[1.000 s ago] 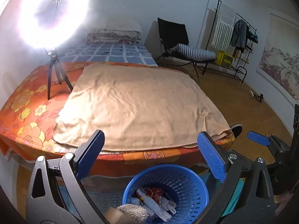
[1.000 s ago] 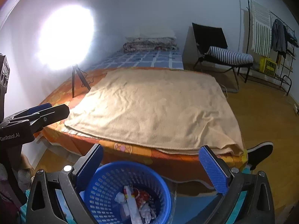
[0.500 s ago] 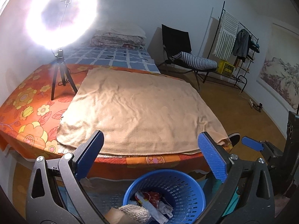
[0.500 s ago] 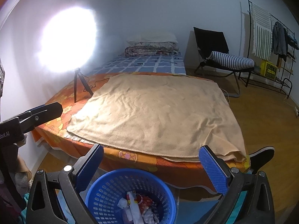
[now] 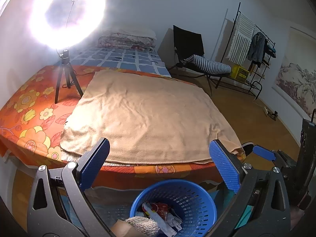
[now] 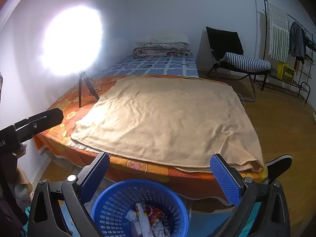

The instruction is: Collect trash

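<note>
Trash [image 5: 160,215] sits in the blue basket [image 5: 199,207] on the floor at the foot of the bed [image 5: 35,118]
Left view: left gripper [image 5: 160,165] wide, holding nothing, above the basket. Right view: right gripper [image 6: 160,169] equally wide and unladen over the same basket [image 6: 110,211], tan blanket [image 6: 167,118] beyond

basket [image 5: 194,199]: on the floor, near, just before the bed's near edge
trash [image 6: 147,218]: in the basket
bed [image 5: 29,118]: behind the basket, against the left wall
towel [image 5: 150,118]: spread on the bed's near part
ring light [image 5: 66,79]: standing on the bed, left of the towel
folded bedding [image 6: 162,48]: far end of the bed
chair [image 6: 235,59]: right of the bed, far
clothes rack [image 5: 254,45]: right of the chair
</note>
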`<control>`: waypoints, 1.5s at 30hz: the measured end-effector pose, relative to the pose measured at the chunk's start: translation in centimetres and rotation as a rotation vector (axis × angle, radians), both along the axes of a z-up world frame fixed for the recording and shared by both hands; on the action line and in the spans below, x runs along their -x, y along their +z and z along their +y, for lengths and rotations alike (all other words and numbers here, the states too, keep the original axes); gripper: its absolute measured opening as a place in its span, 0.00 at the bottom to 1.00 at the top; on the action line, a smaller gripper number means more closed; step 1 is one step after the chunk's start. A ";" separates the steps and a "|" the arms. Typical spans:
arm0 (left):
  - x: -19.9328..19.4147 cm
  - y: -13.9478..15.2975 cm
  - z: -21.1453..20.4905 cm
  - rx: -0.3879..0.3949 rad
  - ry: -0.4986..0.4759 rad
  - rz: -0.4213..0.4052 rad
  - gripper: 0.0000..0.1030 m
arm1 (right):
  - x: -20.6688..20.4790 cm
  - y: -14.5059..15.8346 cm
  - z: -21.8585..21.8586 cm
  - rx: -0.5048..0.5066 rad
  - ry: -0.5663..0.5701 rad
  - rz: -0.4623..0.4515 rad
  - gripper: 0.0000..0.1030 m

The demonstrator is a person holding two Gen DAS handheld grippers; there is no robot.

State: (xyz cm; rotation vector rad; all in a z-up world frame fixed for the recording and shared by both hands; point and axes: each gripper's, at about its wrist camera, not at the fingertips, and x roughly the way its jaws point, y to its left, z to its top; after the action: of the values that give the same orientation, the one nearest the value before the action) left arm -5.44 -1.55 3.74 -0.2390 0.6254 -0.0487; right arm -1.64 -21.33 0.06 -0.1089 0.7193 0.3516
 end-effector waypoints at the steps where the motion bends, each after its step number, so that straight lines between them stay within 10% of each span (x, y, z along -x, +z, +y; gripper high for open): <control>1: 0.0 0.0 0.0 0.000 0.000 -0.001 0.99 | -0.1 -0.1 0.0 -0.001 0.000 0.001 1.00; 45: 0.0 -0.3 0.4 0.007 0.023 -0.002 0.99 | -0.5 -0.1 -0.2 0.004 -0.010 0.005 1.00</control>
State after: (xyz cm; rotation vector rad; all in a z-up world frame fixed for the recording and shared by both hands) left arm -5.42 -1.12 3.47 -0.2524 0.6209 -0.0293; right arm -1.10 -21.49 -0.09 -0.1082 0.7256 0.3407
